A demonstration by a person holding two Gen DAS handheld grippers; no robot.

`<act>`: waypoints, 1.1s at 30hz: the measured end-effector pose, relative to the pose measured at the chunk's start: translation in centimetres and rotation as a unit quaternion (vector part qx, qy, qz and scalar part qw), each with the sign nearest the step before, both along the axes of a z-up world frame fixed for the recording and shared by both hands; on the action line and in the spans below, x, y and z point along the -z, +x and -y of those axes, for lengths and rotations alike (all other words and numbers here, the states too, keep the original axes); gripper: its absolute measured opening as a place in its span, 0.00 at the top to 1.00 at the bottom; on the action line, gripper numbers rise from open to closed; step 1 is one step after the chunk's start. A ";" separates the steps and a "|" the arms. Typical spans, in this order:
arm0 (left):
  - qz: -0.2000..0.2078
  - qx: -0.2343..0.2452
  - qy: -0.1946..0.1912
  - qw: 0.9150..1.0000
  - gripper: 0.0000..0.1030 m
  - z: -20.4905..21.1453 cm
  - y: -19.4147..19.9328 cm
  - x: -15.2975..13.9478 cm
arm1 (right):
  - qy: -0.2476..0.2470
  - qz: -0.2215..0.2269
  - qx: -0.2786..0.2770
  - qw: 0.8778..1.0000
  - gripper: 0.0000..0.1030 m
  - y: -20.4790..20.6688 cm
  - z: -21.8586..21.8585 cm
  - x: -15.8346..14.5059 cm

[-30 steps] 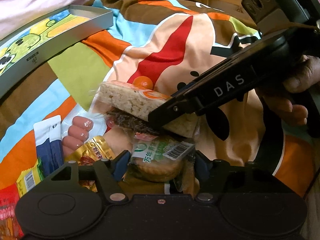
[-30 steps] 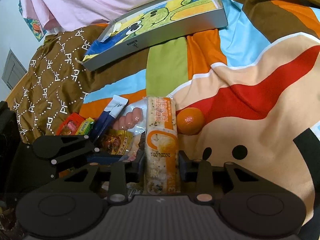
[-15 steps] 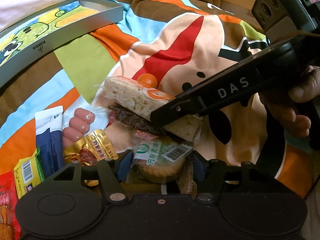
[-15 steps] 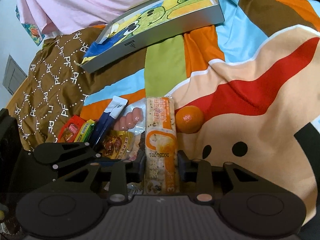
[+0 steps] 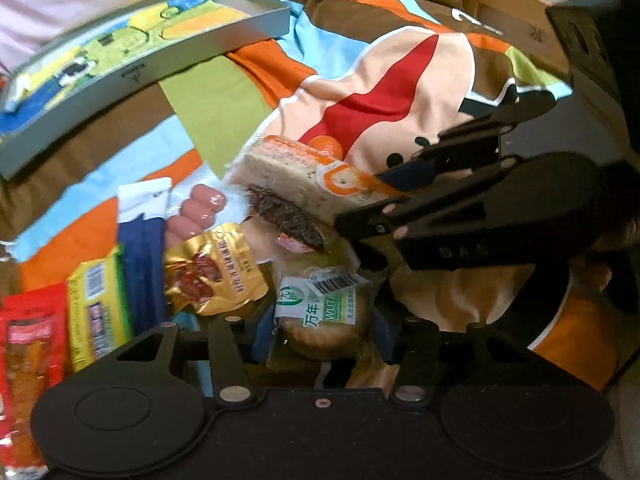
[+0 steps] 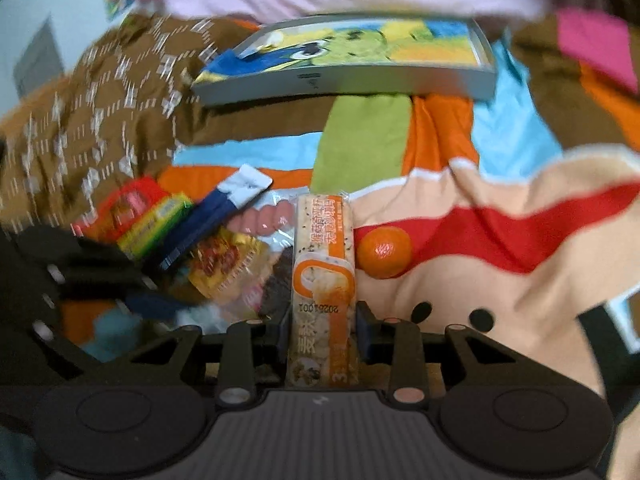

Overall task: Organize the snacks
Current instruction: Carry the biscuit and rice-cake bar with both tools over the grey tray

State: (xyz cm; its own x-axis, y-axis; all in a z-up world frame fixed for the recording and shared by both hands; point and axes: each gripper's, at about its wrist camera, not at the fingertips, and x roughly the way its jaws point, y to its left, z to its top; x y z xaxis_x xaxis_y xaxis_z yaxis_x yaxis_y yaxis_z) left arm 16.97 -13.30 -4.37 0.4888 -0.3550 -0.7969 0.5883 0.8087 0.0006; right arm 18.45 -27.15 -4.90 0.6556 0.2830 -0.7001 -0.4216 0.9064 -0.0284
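The right tool (image 6: 322, 322) grips a rice cracker bar (image 6: 323, 276) in an orange and clear wrapper, pads pressed on both its sides, the bar pointing away over the bright cartoon blanket (image 6: 500, 280). The left tool (image 5: 324, 332) is closing around a wrapped round pastry (image 5: 324, 320) with a green and white label; whether its pads press it yet cannot be told. A mandarin (image 6: 384, 252) lies just beside the bar. To the left sit sausages (image 5: 198, 212), a gold packet (image 5: 216, 272), a blue sachet (image 5: 142, 240) and a yellow-green packet (image 5: 98, 304). A shallow grey tray (image 6: 360, 84) lies well apart at the far edge.
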 end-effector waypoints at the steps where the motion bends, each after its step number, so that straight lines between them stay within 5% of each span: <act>1: 0.008 0.000 0.014 1.000 0.50 0.0 -0.3 -0.1 | -0.022 0.012 -0.003 1.000 0.65 -0.4 -0.4 0.1; 11: 0.097 -0.027 0.093 0.991 0.50 -0.8 -2.4 -0.9 | -0.160 0.138 -0.027 0.977 0.65 -3.1 -3.1 0.1; 16: 0.149 -0.106 0.027 0.983 0.50 -2.4 -2.2 -2.4 | -0.240 0.230 -0.036 0.942 0.66 -4.5 -4.8 0.5; 22: 0.179 -0.216 -0.064 0.958 0.50 -4.4 0.7 -5.1 | -0.210 0.294 -0.001 0.932 0.65 -3.5 -4.9 -1.1; 33: 0.244 -0.298 -0.112 0.916 0.49 -3.8 10.1 -10.1 | -0.085 0.386 0.095 0.914 0.65 3.9 -3.6 -4.2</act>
